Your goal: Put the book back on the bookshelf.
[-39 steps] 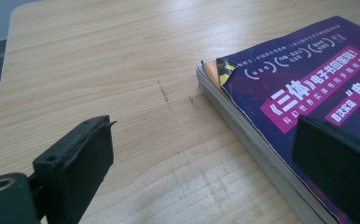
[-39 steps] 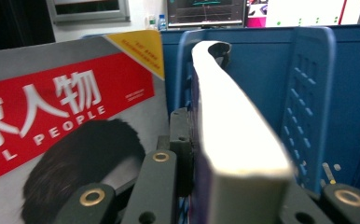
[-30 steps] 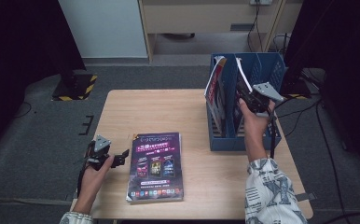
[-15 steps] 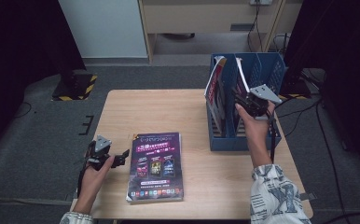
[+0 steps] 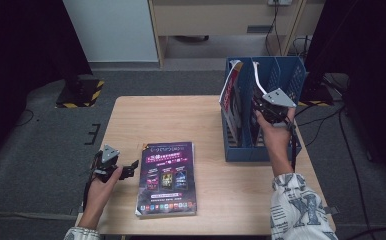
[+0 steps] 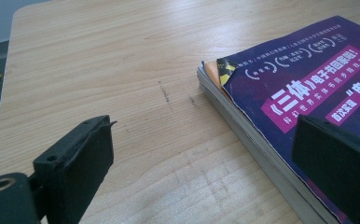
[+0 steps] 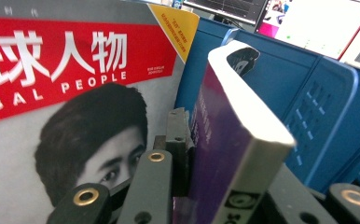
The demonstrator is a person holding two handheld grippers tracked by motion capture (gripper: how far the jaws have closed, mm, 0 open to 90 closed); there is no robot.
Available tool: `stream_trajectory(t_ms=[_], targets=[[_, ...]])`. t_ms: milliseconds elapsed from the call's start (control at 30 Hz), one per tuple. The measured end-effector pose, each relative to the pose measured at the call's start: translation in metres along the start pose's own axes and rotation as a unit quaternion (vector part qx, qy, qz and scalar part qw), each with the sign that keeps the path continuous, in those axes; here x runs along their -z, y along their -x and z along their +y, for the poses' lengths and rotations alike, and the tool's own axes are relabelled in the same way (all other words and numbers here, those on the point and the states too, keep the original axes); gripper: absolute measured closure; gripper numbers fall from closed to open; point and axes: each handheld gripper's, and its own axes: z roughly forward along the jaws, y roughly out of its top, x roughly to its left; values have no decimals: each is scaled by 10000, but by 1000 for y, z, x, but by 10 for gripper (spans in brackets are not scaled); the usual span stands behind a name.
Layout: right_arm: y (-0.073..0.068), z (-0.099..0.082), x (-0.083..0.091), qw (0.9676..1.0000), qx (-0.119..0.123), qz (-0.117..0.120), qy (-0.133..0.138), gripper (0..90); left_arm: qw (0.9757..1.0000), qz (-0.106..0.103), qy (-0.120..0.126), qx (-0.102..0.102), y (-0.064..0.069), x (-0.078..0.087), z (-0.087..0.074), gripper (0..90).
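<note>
Right gripper view: the right claw (image 7: 201,154), jaws just closing, pinches a purple book (image 7: 236,140) upright inside the blue file rack (image 7: 318,93), beside a red-topped magazine (image 7: 66,93), to slot it.

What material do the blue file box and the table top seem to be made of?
The blue file box looks like moulded plastic with a smooth, faintly shiny finish: uniform colour, slotted walls, rounded edges. The table top looks like light wood or a wood-look laminate, matt, with visible grain lines; which one is unclear.

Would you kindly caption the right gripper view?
Right gripper clamps a purple book beside a magazine in the blue rack.
</note>
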Motion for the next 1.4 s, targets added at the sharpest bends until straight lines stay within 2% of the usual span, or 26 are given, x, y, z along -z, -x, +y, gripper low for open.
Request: stream_trajectory(t_ms=[33, 100, 200, 300, 600, 667, 733, 833, 900, 967, 1133, 1367, 1400], targets=[[0, 0, 0, 9999, 103, -15, -17, 783, 10000, 1, 2, -1, 0, 0, 0, 53], [-1, 1, 0, 9999, 131, -26, -16, 777, 10000, 0, -9, -3, 0, 0, 0, 53], [-2, -1, 0, 10000, -68, 26, 41, 745, 10000, -6, -4, -13, 1, 0, 0, 54], [-4, 0, -1, 9996, -244, 121, 90, 674, 10000, 0, 1, 1, 0, 0, 0, 53], [-9, -1, -1, 9984, -465, 241, 198, 448, 10000, -1, 3, 3, 0, 0, 0, 53], [-10, -2, 0, 9977, -590, 255, 220, 384, 10000, 3, -3, 1, 0, 0, 0, 53], [-10, -4, 2, 9973, -636, 283, 227, 362, 10000, 2, -9, -5, 1, 0, 0, 52], [-10, -7, 6, 9967, -733, 321, 127, 276, 10000, -8, 1, 4, 1, 0, 0, 52], [-11, -8, 10, 9965, -739, 321, 232, 258, 10000, -9, 19, 43, -1, 1, 0, 52], [-13, -10, 16, 9946, -880, 484, 252, 216, 10000, -4, 7, 79, -2, 1, -1, 52], [-14, -18, 32, 9932, -949, 595, 317, 185, 9999, -1, 3, 139, -2, 1, -2, 51], [-14, -32, 51, 9918, -1084, 593, 334, 184, 9997, -27, 3, 238, -2, 1, -3, 51], [-14, -34, 53, 9920, -1040, 668, 270, 186, 9997, -67, -1, 248, -1, 0, -4, 51]])
